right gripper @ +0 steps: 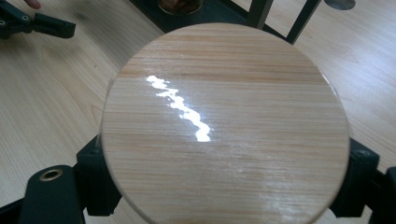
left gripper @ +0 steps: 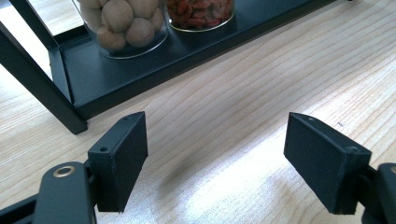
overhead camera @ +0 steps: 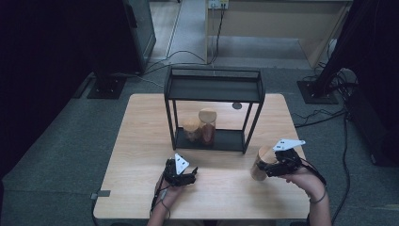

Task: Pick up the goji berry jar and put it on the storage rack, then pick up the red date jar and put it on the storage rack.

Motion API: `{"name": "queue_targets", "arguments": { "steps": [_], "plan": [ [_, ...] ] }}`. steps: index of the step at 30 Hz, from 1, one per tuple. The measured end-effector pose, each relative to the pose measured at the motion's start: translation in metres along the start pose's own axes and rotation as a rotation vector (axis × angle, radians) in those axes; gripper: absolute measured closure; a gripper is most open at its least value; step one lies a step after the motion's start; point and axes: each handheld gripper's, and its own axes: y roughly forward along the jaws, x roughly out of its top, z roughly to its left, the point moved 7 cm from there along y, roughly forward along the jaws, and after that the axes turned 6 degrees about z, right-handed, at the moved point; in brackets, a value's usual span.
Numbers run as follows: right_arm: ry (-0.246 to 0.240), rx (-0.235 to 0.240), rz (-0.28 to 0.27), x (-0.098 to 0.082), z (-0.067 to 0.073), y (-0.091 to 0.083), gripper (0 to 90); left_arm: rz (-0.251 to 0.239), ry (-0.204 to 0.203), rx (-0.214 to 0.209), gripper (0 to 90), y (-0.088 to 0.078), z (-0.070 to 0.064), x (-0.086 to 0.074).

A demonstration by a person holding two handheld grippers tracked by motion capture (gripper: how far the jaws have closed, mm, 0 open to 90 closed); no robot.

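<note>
A jar with a round wooden lid [right gripper: 224, 116] is clamped between the jaws of my right gripper [right gripper: 224, 179], which press on its sides. In the high view this jar [overhead camera: 258, 162] is near the table's right front, tilted, with the right gripper [overhead camera: 269, 167] shut on it. My left gripper [overhead camera: 188, 175] rests low at the front centre, its jaws open and nothing between them [left gripper: 222, 158]. Just ahead of it, a glass jar of round nuts [left gripper: 126, 23] and a jar of red berries [left gripper: 201, 11] stand on the lower tray of a black metal rack [overhead camera: 214, 87].
The wooden table [overhead camera: 141, 141] carries the two-level rack at its middle back; the rack's upper shelf [overhead camera: 214, 89] is bare. A small dark disc [overhead camera: 236, 106] lies on the table behind the rack's right leg. Cables and stands are on the floor beyond.
</note>
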Motion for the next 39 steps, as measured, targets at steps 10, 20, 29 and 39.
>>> {"name": "queue_targets", "arguments": {
  "steps": [10, 20, 29, 39],
  "plan": [
    [0.0, 0.016, -0.014, -0.0019, -0.003, 0.0022, 21.6, 0.001, 0.003, 0.001, 21.7, 0.0002, -0.0002, 0.0001],
    [-0.006, 0.03, -0.026, -0.0033, -0.0039, 0.0026, 24.3, 0.002, 0.004, 0.002, 21.7, 0.0002, -0.0003, 0.0003],
    [-0.014, 0.032, -0.04, -0.0046, -0.0048, 0.0036, 24.6, 0.001, 0.002, 0.001, 21.7, 0.0002, -0.0002, 0.0001],
    [-0.01, 0.032, -0.056, -0.004, -0.004, 0.0063, 24.7, 0.0, 0.001, 0.0, 21.7, 0.0, 0.0001, 0.0]
  ]
}}
